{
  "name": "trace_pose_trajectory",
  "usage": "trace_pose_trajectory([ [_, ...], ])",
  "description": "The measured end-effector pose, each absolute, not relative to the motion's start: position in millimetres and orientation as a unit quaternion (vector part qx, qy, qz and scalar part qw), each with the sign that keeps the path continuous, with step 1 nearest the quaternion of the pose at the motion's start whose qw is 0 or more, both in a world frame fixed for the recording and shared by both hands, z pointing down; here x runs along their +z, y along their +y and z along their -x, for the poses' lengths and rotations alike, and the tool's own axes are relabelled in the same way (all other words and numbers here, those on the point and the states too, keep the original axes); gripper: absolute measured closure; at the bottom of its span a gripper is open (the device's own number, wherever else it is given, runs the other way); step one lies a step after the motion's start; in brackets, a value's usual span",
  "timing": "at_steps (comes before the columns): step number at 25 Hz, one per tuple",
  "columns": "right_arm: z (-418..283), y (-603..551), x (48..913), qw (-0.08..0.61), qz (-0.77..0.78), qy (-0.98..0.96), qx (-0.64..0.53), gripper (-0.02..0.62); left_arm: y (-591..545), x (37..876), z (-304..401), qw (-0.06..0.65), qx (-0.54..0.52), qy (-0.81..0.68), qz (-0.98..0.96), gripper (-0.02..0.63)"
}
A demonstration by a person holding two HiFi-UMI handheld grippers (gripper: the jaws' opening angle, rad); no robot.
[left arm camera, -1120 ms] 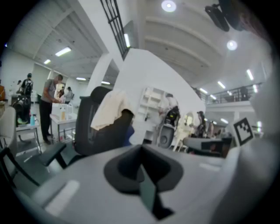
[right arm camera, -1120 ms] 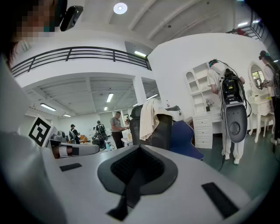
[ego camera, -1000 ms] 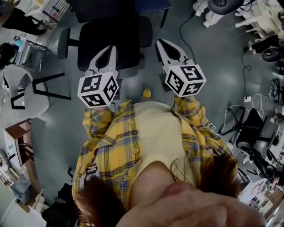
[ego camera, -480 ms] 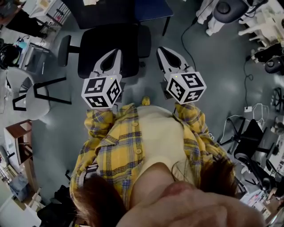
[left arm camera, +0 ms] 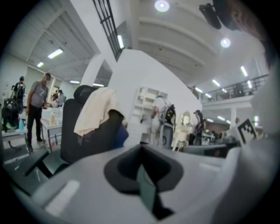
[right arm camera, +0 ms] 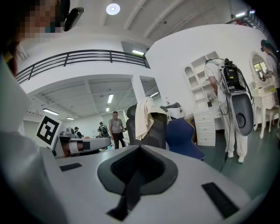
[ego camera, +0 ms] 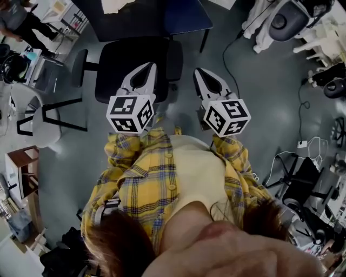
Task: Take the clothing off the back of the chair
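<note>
Ahead of the person's chest, the left gripper (ego camera: 147,67) and right gripper (ego camera: 199,71) are held out side by side, nearly level, both aimed at the black chair (ego camera: 130,59). Each gripper's own view shows its jaws pressed together with nothing between them, left (left arm camera: 141,149) and right (right arm camera: 139,149). From above, the clothing (ego camera: 116,5) is only a pale patch at the chair's far edge. The gripper views show it as a cream garment (left arm camera: 94,109) draped over the top of the chair back and hanging down it, well apart from both grippers. Each marker cube (ego camera: 130,113) bears black-and-white square patterns.
</note>
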State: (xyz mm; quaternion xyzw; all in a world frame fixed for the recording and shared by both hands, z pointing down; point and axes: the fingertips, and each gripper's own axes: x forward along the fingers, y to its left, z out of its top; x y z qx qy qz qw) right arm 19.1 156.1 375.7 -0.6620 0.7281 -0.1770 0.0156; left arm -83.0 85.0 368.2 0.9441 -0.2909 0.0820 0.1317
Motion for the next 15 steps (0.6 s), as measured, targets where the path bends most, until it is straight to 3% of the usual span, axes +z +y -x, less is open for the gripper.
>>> trace_pose_trajectory([
  [15, -47.0, 73.5, 376.0, 0.012, 0.66, 0.728, -0.187, 0.583, 6.2, 373.9, 49.1, 0.115, 0.104, -0.276, -0.948, 0.603],
])
